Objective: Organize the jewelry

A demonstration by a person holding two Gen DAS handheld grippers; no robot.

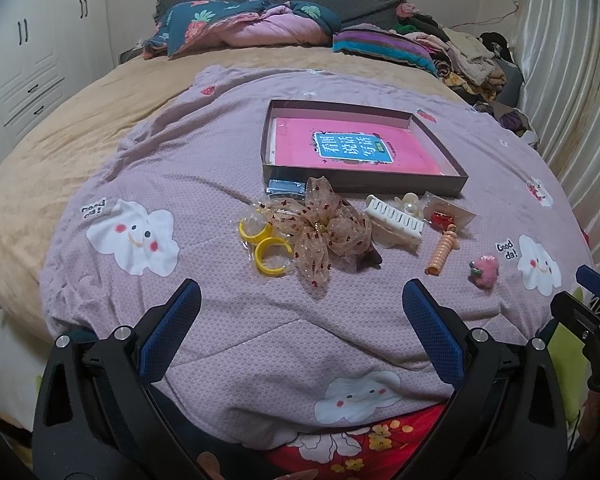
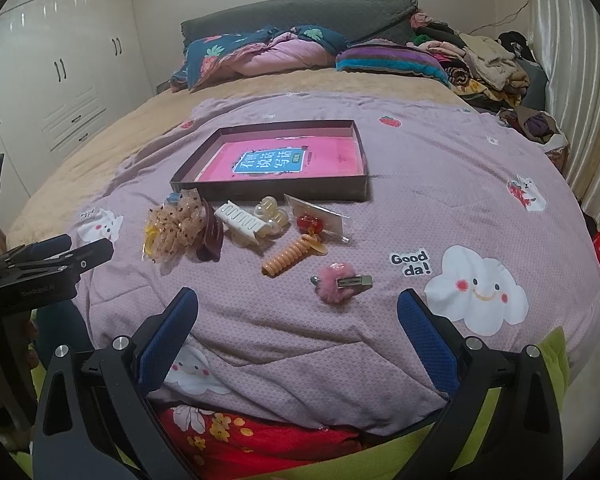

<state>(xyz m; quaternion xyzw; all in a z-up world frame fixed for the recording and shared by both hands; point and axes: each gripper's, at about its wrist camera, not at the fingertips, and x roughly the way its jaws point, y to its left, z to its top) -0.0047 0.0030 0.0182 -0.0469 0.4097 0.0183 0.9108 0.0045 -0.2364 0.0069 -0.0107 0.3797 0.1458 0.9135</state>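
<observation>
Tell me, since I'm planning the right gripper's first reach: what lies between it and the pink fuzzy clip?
Only bare purple quilt. In the right wrist view, the right gripper stands open just short of the pink fuzzy clip.

Bed (image 1: 80,128): purple quilt (image 1: 220,160); on quilt: tray (image 1: 364,181), bow (image 1: 324,228), clips (image 1: 396,220).

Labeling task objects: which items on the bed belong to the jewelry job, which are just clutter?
Job: shallow box, lace bow, yellow rings, white claw clip, orange spiral tie, pink fluffy clip, carded red charm.
Clutter: pillows, clothes pile, wardrobe.
</observation>
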